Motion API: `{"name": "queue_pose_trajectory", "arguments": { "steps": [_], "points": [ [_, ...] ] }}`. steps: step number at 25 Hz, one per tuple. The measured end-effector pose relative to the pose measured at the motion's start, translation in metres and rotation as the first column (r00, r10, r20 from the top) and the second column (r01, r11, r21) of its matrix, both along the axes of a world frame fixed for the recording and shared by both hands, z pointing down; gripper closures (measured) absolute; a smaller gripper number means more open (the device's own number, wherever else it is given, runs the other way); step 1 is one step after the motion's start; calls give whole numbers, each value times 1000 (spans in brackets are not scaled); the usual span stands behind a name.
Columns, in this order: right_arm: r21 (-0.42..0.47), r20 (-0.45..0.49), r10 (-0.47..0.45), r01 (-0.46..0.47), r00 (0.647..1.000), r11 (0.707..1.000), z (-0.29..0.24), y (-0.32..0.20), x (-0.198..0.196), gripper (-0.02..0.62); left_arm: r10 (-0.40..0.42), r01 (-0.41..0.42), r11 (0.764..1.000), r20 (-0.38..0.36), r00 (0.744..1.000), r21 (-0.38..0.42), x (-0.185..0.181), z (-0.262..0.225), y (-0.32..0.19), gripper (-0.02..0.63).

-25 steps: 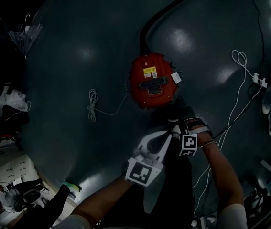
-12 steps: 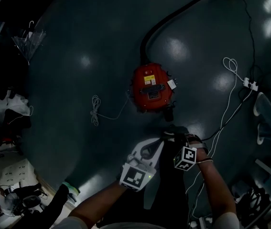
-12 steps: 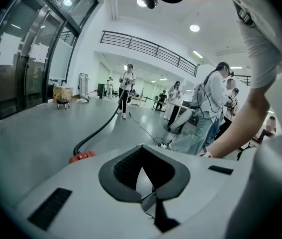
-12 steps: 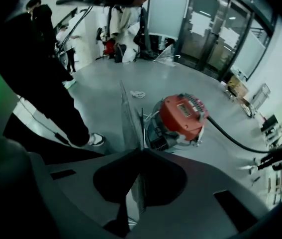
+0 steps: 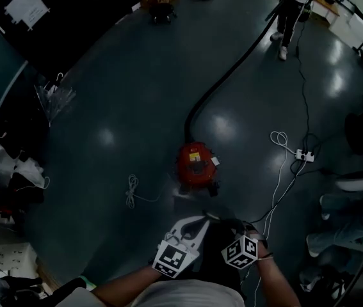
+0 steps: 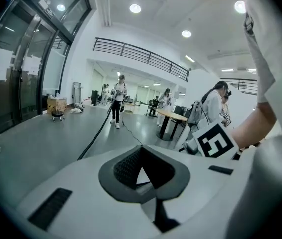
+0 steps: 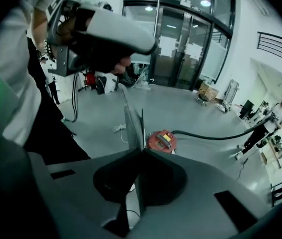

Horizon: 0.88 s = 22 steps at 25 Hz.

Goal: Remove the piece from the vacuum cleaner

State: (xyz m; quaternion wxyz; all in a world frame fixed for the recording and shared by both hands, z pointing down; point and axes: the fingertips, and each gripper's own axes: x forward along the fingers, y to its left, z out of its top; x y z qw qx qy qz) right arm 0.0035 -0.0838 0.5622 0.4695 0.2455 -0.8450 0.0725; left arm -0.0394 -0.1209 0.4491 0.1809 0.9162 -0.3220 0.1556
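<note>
The red vacuum cleaner (image 5: 195,165) (image 7: 161,140) stands on the dark floor, and its black hose (image 5: 232,69) runs off to the far right. My right gripper (image 7: 141,151) (image 5: 227,222) is raised well clear of the vacuum. It is shut on a thin flat grey piece (image 7: 133,126) that stands up on edge between its jaws. My left gripper (image 6: 141,151) (image 5: 197,224) is beside it, to its left. Its jaws are shut with nothing between them. The piece is hard to make out in the head view.
A white cable with a power strip (image 5: 303,153) lies right of the vacuum and a coiled white cord (image 5: 131,190) lies left of it. A person (image 5: 290,2) stands at the hose's far end. More people are at the right, near a table (image 6: 173,116). Clutter lines the left edge.
Both grippers have drawn back from the vacuum toward my body and risen. The vacuum now looks smaller and farther off, and the right gripper has stayed shut.
</note>
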Motion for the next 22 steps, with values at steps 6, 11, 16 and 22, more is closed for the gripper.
{"name": "queue_pose_trajectory", "arguments": {
  "steps": [6,11,16,22],
  "points": [
    [71,37,20,-22,999,997,-89,32,-12,561,17,-19,1000,-70,997,-19,5,-68,32,601],
    [108,26,10,-13,1000,994,-119,47,-19,563,47,-45,999,-109,993,16,8,-98,43,601],
    [120,41,13,-18,999,993,-128,60,-24,563,64,-59,997,-107,992,48,5,-107,51,601],
    [152,30,3,-8,1000,988,-131,66,-26,563,69,-61,996,-106,992,72,2,-109,58,601]
  ]
}}
